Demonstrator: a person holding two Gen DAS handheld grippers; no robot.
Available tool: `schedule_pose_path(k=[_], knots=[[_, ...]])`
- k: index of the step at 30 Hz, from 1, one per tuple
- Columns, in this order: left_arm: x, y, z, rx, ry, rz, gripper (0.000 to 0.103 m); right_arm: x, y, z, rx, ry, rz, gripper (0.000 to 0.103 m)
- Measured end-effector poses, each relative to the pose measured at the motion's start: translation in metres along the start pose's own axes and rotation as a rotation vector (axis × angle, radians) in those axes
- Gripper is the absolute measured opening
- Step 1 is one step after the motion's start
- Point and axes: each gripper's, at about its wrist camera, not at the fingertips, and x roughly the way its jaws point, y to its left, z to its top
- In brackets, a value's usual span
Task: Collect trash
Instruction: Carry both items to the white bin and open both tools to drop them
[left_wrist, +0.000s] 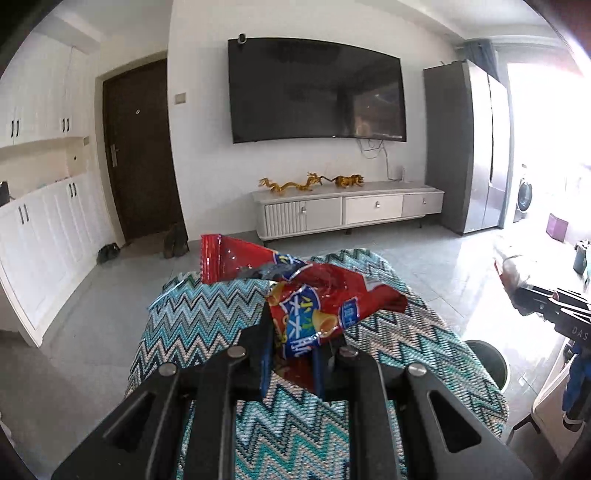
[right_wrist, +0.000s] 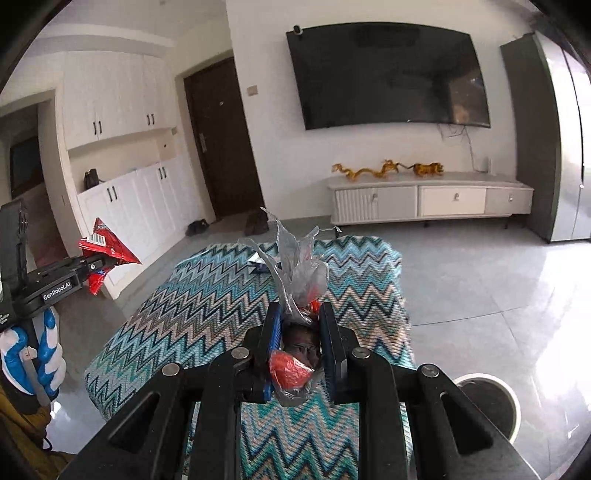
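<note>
A: Where does the collecting stand?

B: Partway, I'd judge; the zigzag-patterned teal and white woven cloth covering the desk (right_wrist: 229, 295) lies below both tools and looks nearly cleared; only a small scrap, too small to identify, shows near its far edge; the round dark bin with a pale rim (right_wrist: 491, 402) stands on the floor just beside the desk's right side, and nothing has gone into it that I can see.

A: And the trash itself?

B: The crumpled red foil snack wrapper with blue lettering (left_wrist: 306, 295) is pinched in the left tool (left_wrist: 295, 350), jaws nearly closed on it; the bunched clear plastic bag with red scraps inside (right_wrist: 299, 280) is clamped in the right tool (right_wrist: 299, 347), jaws likewise narrow; both are held up off the cloth.

A: What is left?

B: Carrying both to the bin and dropping them.

A: Anything in the way?

B: Little; the large black wall television (right_wrist: 388, 74), the low white cabinet (right_wrist: 428, 201) and the grey refrigerator (right_wrist: 554, 140) stand well apart; the desk's own corner lies between the left tool and the bin.
</note>
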Motion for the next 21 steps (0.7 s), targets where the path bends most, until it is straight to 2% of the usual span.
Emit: schedule_pose_path(k=[6,10,21], knots=[[0.01,-0.041,0.011,0.07,0.015,-0.03,0.016,-0.014,-0.044,-0.012,0.074,-0.024,-0.048,0.021],[0.034,-0.085,0.016,0.145,0.064,-0.073,0.017,-0.011,-0.082,-0.031,0.151,-0.02,-0.079,0.021],[0.138,-0.264,0.003,0.354,0.276,-0.349,0.019,0.014,-0.216,-0.112,0.416,0.111,-0.223,0.021]])
